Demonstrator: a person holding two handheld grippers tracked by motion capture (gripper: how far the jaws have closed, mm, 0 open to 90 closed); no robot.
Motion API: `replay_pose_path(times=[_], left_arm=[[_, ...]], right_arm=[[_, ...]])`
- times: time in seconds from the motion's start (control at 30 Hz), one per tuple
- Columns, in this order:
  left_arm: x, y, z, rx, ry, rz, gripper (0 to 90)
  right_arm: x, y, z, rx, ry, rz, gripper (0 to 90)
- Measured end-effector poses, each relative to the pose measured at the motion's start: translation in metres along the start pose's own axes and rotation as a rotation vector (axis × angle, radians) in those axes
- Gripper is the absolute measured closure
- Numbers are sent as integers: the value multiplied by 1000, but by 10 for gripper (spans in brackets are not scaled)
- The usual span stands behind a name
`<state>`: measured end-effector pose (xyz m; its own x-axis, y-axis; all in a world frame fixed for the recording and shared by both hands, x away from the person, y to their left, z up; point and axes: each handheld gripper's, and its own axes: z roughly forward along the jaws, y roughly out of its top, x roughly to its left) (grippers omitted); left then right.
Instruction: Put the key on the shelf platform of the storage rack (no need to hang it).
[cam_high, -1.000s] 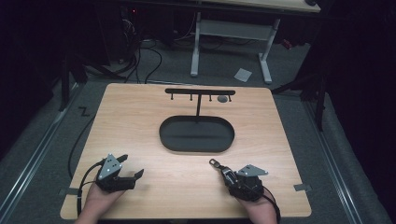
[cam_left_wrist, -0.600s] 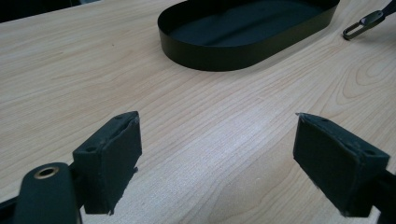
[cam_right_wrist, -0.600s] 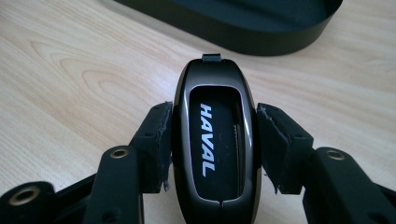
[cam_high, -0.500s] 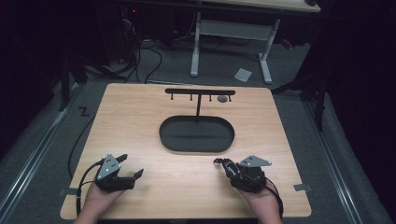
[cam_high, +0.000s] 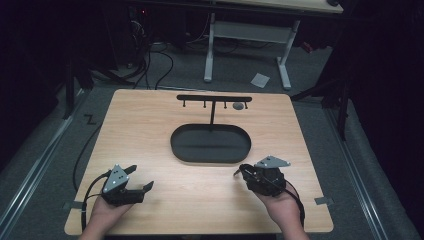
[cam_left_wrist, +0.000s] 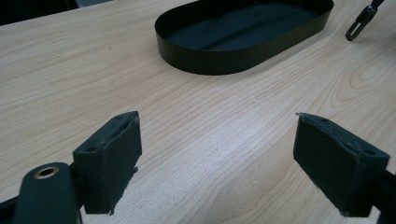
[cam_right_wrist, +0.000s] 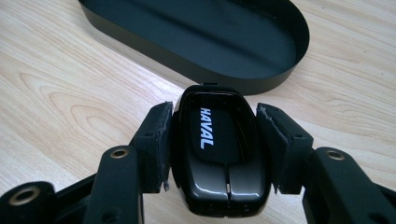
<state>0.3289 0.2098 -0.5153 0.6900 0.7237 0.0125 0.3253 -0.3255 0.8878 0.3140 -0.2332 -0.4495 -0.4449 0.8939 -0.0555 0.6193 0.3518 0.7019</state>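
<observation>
Right gripper view: right gripper (cam_right_wrist: 212, 140) clamped on a black HAVAL key fob (cam_right_wrist: 219, 154), just near of the oval black tray (cam_right_wrist: 280, 70). Left gripper (cam_left_wrist: 217, 158) – jaws wide apart, nothing between them, over bare table (cam_left_wrist: 70, 79) at near left

A light wooden counter (cam_high: 150, 130) stands on grey carpet (cam_high: 45, 145) in a dim room. Beyond it a desk with white legs (cam_high: 210, 47) stands against the dark. Black cables (cam_high: 155, 65) snake over the floor beside it, and a pale scrap of paper (cam_high: 260, 79) lies near one leg.
</observation>
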Motion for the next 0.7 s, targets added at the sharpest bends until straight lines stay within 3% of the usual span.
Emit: replay_pose_path(times=[0.7], left_arm=[[0,0,1,3,-1,1,161]], right_arm=[[-14,35,-7,-30,-18,-7,488]])
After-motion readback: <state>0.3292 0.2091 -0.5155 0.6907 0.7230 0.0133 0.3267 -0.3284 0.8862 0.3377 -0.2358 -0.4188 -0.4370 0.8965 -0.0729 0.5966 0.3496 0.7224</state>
